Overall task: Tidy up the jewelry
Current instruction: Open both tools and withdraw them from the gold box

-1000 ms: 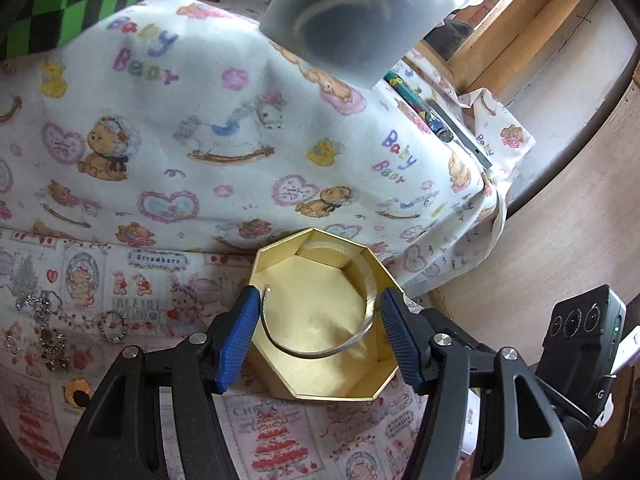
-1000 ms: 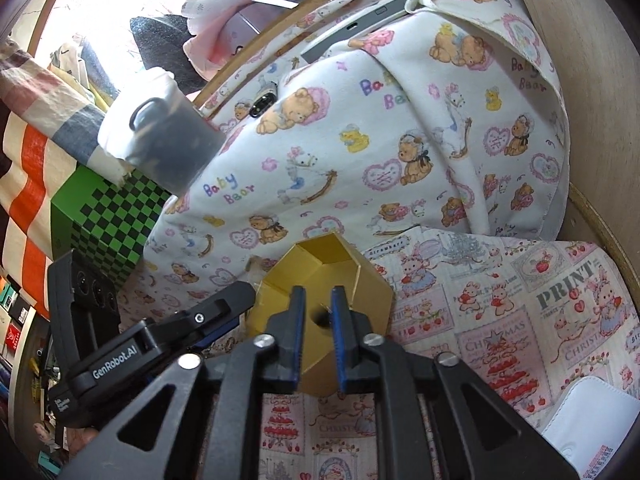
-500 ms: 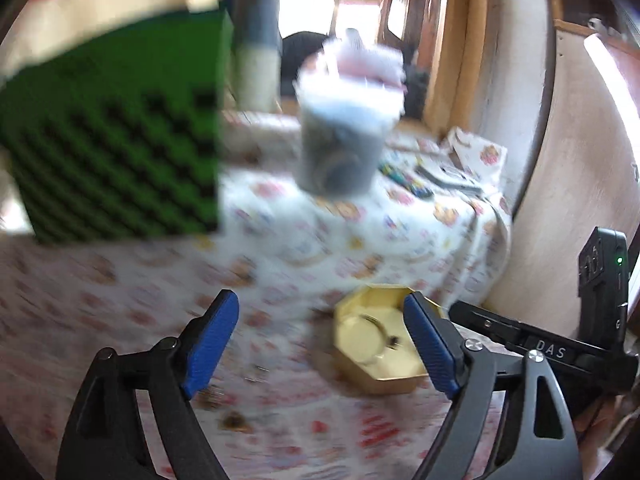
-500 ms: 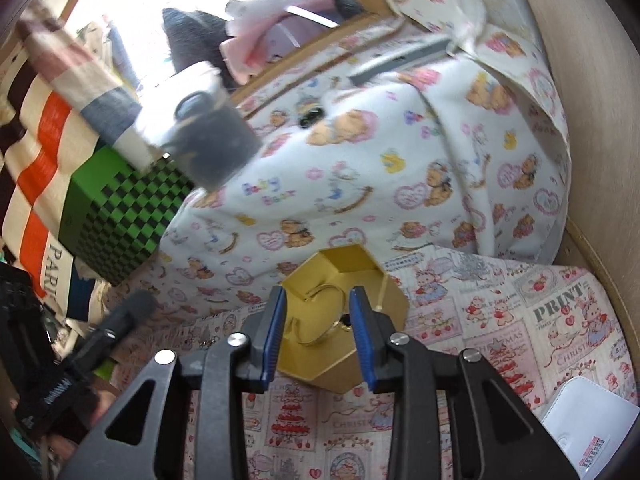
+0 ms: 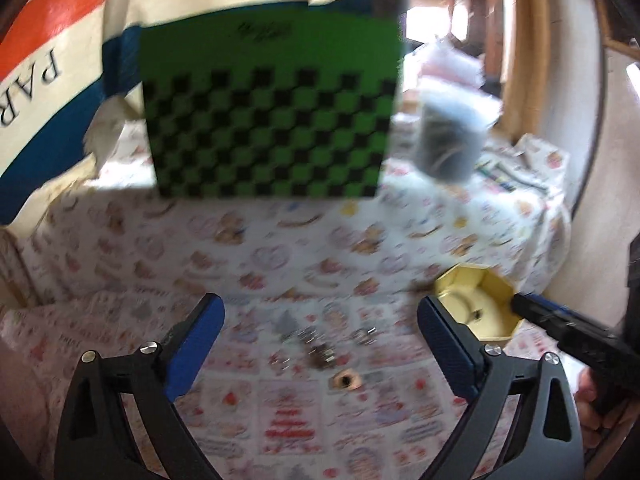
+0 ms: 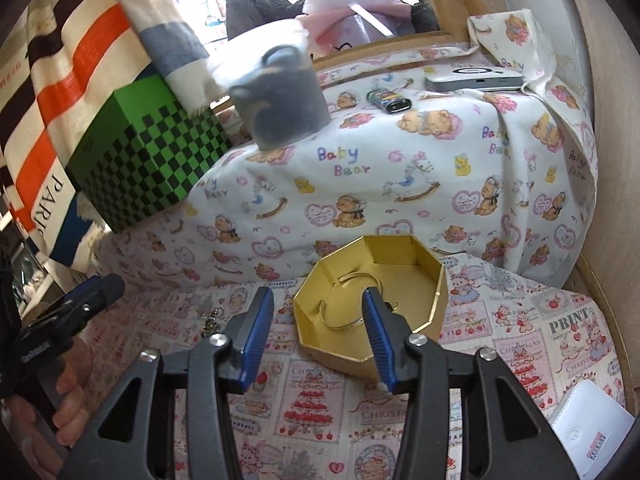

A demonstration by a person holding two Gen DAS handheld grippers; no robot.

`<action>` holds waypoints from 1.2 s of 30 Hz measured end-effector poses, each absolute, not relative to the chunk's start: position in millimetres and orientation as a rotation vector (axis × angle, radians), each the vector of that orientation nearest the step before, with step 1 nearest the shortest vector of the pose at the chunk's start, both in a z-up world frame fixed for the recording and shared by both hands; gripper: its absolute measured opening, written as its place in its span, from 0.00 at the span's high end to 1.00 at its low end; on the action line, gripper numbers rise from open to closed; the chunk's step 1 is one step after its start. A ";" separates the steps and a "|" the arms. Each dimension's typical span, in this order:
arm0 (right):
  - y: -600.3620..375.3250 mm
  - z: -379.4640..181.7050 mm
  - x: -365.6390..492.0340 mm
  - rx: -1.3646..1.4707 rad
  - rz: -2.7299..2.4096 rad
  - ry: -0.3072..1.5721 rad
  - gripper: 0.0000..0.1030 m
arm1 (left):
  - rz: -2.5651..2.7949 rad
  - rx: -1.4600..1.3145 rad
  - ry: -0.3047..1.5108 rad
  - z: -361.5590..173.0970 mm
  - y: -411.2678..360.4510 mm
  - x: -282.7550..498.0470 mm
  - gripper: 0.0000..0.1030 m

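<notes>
A gold octagonal box stands on the patterned cloth; it also shows in the left wrist view. A gold bangle and a small piece lie inside it. Loose jewelry lies on the cloth left of the box, and a brown ring-like piece lies nearer. My left gripper is open and empty above the loose jewelry. My right gripper is open and empty, just in front of the box's left side.
A green checkered box stands at the back left. A grey cup sits on the raised baby-bear cloth, with a lighter and a flat silver device behind. A white card lies at the front right.
My left gripper has left the box, swung left to the loose jewelry and opened wider. My right gripper has opened and drawn back from the box; a small piece now lies inside.
</notes>
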State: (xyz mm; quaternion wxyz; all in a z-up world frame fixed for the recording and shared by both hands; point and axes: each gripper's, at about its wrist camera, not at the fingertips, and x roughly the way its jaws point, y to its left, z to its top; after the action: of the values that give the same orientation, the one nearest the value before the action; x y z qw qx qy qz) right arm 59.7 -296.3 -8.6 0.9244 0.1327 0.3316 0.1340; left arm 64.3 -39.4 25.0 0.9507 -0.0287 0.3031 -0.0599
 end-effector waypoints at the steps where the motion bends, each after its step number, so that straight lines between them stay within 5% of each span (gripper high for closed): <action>1: -293.5 -10.5 60.1 0.267 0.270 0.683 0.57 | -0.126 -0.068 0.628 20.5 -35.3 65.5 0.06; 11: -275.9 -18.7 60.1 0.181 0.246 0.692 0.55 | -0.107 -0.072 0.757 -30.0 -16.5 81.6 0.11; 19: -274.5 -18.7 59.6 0.174 0.253 0.689 0.54 | -0.159 -0.130 0.829 -52.0 -12.1 96.6 0.39; 27: -272.5 -19.2 61.2 0.176 0.252 0.692 0.54 | -0.312 -0.159 0.927 -64.0 -32.8 105.5 0.78; 36: -282.0 -16.3 59.6 0.209 0.245 0.680 0.54 | -0.244 -0.086 0.966 -61.3 -53.5 118.6 0.78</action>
State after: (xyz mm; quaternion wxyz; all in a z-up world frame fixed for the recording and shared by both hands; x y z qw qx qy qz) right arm 59.6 -282.0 -16.3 0.9300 0.1019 0.3322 0.1197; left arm 118.6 -53.5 -61.3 0.8776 -0.0413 0.4631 -0.1171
